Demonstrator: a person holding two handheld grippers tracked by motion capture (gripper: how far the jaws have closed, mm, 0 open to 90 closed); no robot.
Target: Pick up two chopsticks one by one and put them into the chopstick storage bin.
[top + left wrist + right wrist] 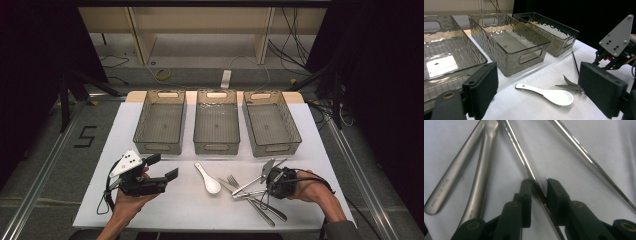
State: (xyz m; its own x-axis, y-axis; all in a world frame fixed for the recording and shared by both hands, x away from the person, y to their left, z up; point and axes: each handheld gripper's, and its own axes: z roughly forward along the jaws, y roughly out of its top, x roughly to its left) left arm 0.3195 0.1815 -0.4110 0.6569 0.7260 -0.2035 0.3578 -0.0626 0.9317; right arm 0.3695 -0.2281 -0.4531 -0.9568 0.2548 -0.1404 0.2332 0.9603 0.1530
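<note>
Resting on a white counter (150, 210), the scene reads from left to right. At the left, a hand holds the left tool (162, 169) just above the surface, its two black jaws spread wide with nothing between them; in the left gripper view they frame a white ceramic spoon (549, 93) lying bowl-up on the counter. Behind, three clear ribbed plastic bins (216, 127) stand side by side, all unfilled. Right of the spoon lies a loose fan of steel cutlery (252, 196), with a fork's tines pointing away from the person. At the right, the right tool (265, 176) is lowered into that pile. In the right gripper view its jaws stand close on either side of one thin, polished metal rod (524, 160), probably a chopstick or a slim handle; the gap is narrow, but whether the pads are already pressing the metal cannot be told. Two broader, flat handles (461, 182) lie to one side and a second rod (589, 157) to the other. Judging by its look, the rod is stiff, light and slick, apt to roll or swivel in a pinch. Gripping it nearer its middle, square across the shaft, would likely keep it level and clear of its neighbours.
</note>
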